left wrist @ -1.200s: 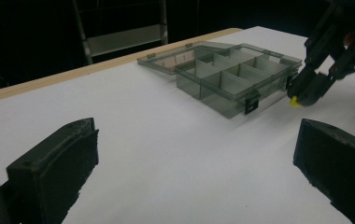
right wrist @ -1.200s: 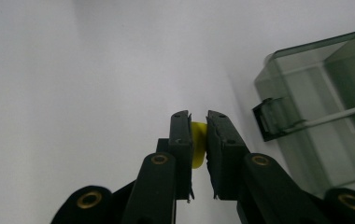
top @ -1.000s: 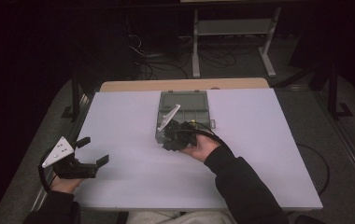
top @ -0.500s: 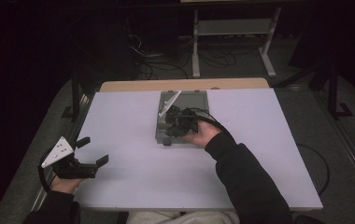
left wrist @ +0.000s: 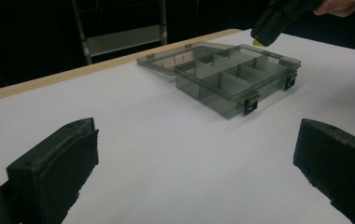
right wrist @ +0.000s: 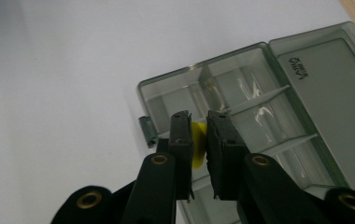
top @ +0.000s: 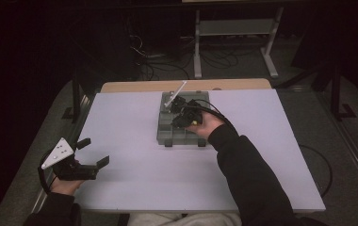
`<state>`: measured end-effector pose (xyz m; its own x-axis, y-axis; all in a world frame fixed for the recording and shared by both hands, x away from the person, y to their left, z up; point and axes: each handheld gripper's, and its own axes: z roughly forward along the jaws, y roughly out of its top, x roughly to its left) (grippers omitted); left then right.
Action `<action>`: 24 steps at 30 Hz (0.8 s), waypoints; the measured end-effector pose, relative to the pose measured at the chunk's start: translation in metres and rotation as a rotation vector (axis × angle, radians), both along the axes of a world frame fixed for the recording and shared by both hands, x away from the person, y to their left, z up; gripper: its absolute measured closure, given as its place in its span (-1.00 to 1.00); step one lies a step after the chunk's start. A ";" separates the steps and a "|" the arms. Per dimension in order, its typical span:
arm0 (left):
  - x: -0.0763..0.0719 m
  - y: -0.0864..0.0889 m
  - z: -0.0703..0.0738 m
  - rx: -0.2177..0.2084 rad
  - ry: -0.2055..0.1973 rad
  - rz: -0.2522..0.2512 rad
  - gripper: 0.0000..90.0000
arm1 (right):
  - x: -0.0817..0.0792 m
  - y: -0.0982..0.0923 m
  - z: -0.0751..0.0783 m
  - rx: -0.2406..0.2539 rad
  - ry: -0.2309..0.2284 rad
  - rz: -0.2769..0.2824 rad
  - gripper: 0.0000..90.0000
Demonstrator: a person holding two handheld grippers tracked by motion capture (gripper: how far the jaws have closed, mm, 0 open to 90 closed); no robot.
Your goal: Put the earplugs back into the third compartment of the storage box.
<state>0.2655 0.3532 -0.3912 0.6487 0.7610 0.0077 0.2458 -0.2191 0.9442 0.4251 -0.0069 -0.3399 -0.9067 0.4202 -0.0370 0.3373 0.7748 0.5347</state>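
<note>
A smoky grey compartment box (top: 183, 136) lies open at the middle of the white table, its lid (right wrist: 334, 93) folded flat on the far side. My right gripper (top: 183, 114) hovers over the box, shut on a small yellow piece (right wrist: 198, 145). In the right gripper view the jaws point down at the compartments near the box's latch edge (right wrist: 146, 130). The dividers (left wrist: 222, 77) stand in seemingly bare compartments. Near the table's front left corner my left gripper (top: 94, 151) is wide open, holds nothing, and faces the box (left wrist: 231, 74) from a distance.
The white tabletop (top: 134, 117) has a wooden strip (top: 134, 86) along its far edge. Beyond it stand a metal frame (top: 236, 28) and loose cables (top: 158, 66) on the floor. A black sleeve (top: 243, 174) crosses the right half of the table.
My right gripper has moved away from the person, from the box's near edge to above its middle, with the yellow piece in it. The left gripper has stayed put.
</note>
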 end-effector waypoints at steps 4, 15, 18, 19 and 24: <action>0.000 0.000 0.000 0.000 0.001 -0.001 -1.00 | 0.010 -0.005 -0.004 0.000 0.009 -0.030 0.76; 0.000 0.000 0.000 -0.001 0.001 -0.003 -1.00 | 0.039 -0.021 -0.021 0.008 0.036 -0.142 0.76; 0.000 0.000 0.000 -0.002 0.000 -0.003 -1.00 | 0.046 -0.027 -0.025 0.013 0.039 -0.180 0.76; 0.000 0.000 0.000 -0.003 0.000 -0.004 -1.00 | 0.048 -0.029 -0.026 0.017 0.044 -0.193 0.76; 0.000 0.000 0.000 -0.004 0.001 -0.006 -1.00 | 0.056 -0.035 -0.032 0.028 0.059 -0.226 0.76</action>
<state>0.2658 0.3535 -0.3914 0.6529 0.7574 0.0039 0.2452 -0.2162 0.9451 0.4815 -0.0419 -0.3724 -0.7894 0.6133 0.0278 0.5320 0.6608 0.5294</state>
